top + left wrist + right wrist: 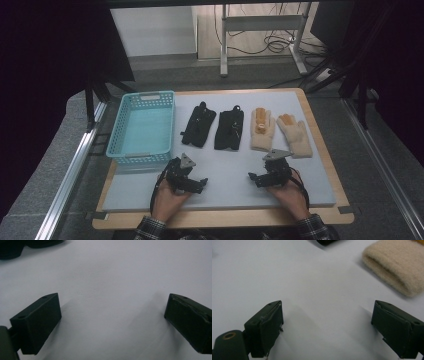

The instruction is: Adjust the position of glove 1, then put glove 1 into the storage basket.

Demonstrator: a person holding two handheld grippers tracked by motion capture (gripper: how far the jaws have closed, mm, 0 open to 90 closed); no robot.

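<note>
Four gloves lie in a row on the pale grey mat [225,192]: two black gloves [198,125] [229,129] and two beige knitted gloves [262,130] [295,135]. My left gripper [192,178] rests on the mat in front of the black gloves. Its jaws stand wide apart over bare mat [112,302], with a black glove's edge [10,250] at the top left. My right gripper [262,176] rests in front of the beige gloves, open [327,306] with nothing between the jaws. A beige glove's cuff [392,267] lies ahead on the right.
A teal plastic basket [120,127] stands at the mat's left edge, nothing visible inside it. The mat lies on a wooden tabletop [320,150]. Metal rails run along both sides, and a table frame with cables stands beyond the far edge.
</note>
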